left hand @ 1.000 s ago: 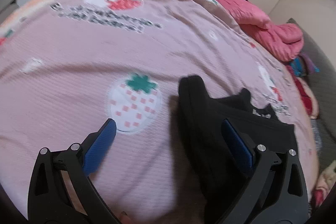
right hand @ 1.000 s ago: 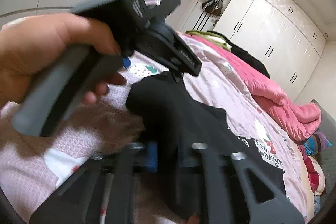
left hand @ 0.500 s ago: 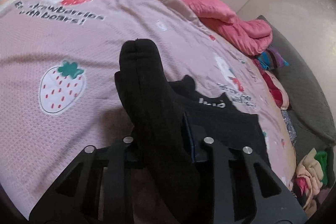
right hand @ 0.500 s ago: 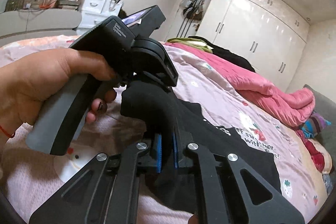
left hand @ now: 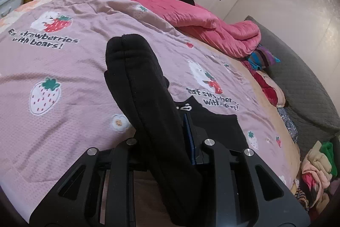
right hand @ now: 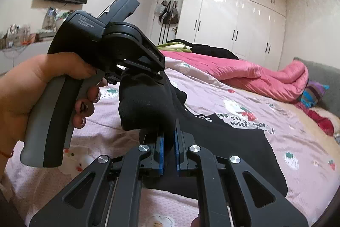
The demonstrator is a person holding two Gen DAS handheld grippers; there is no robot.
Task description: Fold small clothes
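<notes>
Black garment [left hand: 148, 112] pinched in both hand-held grippers [left hand: 167, 142] [right hand: 169, 142] above strawberry bedspread [left hand: 63, 120].

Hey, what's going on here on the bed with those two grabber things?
A person is folding a black garment on a pink strawberry-print bedspread. Both handheld grippers are clamped on it: the left gripper pinches a thick bunched edge, and the right gripper grips another part beside it. The gripped end is lifted off the bed while the rest of the garment lies flat. A pink quilt lies heaped further back.
</notes>
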